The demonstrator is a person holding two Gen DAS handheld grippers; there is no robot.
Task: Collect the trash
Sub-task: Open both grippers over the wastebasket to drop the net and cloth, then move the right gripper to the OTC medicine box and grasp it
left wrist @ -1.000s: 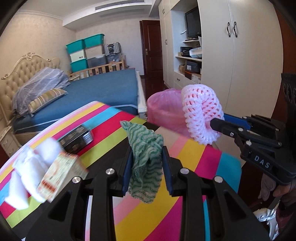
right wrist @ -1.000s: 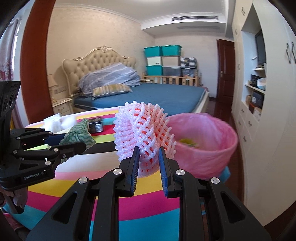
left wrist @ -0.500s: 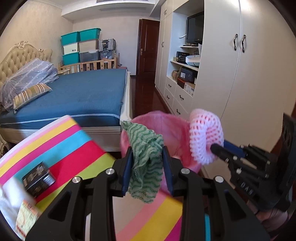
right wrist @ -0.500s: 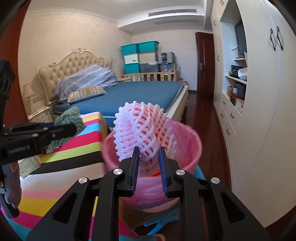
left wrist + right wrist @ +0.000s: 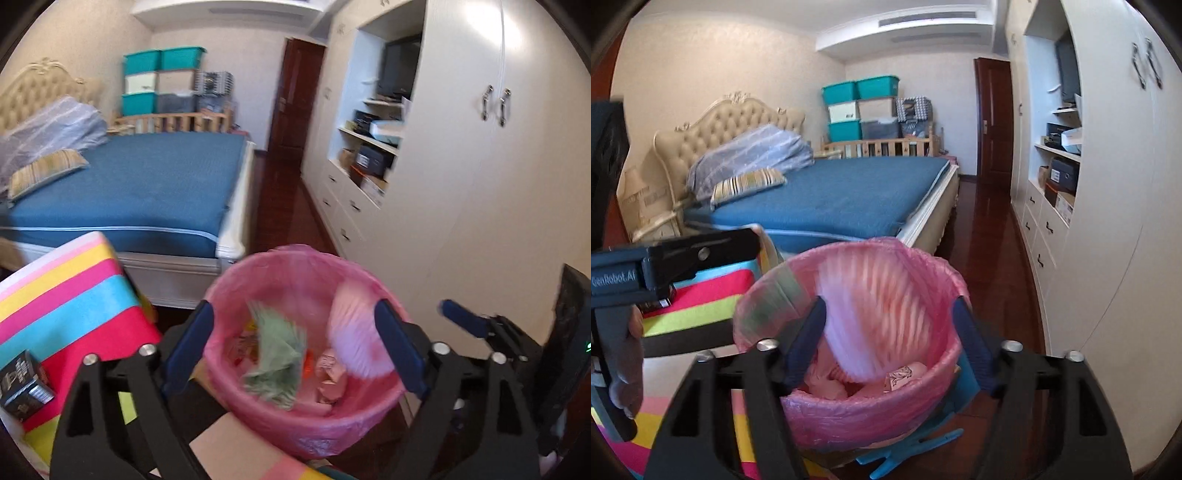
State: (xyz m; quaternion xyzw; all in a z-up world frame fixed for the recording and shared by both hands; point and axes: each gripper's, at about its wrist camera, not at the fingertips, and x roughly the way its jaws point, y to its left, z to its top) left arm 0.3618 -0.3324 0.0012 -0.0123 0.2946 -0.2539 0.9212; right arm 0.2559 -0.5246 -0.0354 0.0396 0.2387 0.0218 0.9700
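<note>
So the pink-lined bin [image 5: 306, 428] sits just off the corner of the striped table [image 5: 66, 295], and both grippers hang over its mouth. The left gripper [image 5: 293, 347] has its jaws opening, nothing pinched, and the green cloth [image 5: 277, 362] is a blur dropping inside the rim. The right gripper [image 5: 888, 343] is opening too, with the pink foam net [image 5: 882, 317] falling loose between its fingers.

Main risk I'd guess: the net is light and springy, so it could catch the rim or bounce out onto the floor. The liner also looks loose, so a finger dipping in might snag it. The small black box [image 5: 22, 387] near the table's edge is still to go.
</note>
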